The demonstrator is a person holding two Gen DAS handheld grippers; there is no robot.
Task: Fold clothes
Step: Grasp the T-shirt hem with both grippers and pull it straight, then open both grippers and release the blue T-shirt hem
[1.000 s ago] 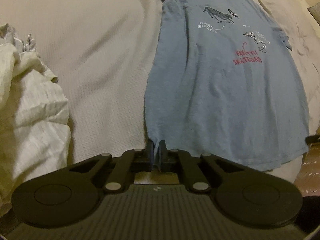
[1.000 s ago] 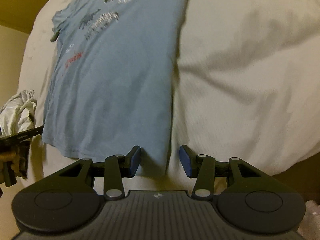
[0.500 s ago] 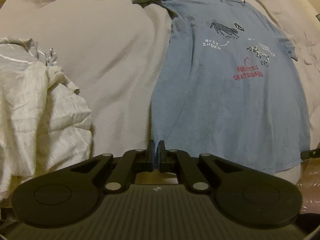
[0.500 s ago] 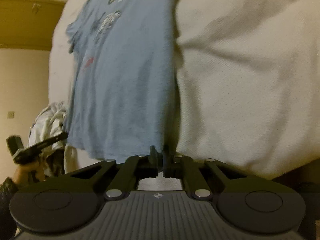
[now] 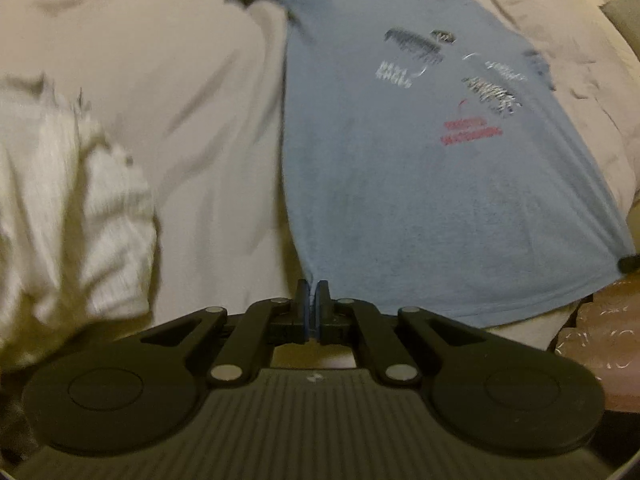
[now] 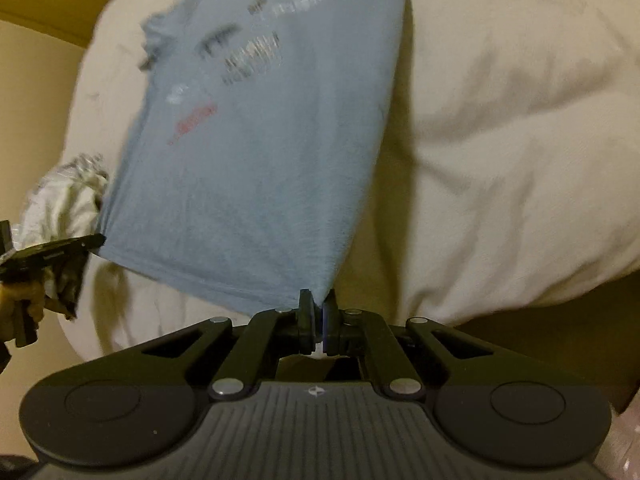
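A blue T-shirt [image 5: 420,184] with a printed chest graphic and red lettering lies stretched along a cream bedspread, collar at the far end. My left gripper [image 5: 311,289] is shut on the hem's left corner. My right gripper [image 6: 319,302] is shut on the hem's right corner, and the blue T-shirt [image 6: 256,152] runs away from it. The hem is lifted and pulled taut between the two corners. The left gripper [image 6: 94,240] also shows at the left edge of the right wrist view, held by a hand [image 6: 20,304].
A crumpled pile of white clothes [image 5: 60,208] lies on the bed left of the shirt, also visible as white clothes [image 6: 64,196]. The cream bedspread [image 6: 520,140] bulges to the right. A brown patterned surface [image 5: 600,332] lies beyond the bed's near edge.
My right gripper has closed on the shirt's right hem corner. Both grippers have lifted the hem and drawn it back, tightening the shirt. The left one stayed shut on its corner.
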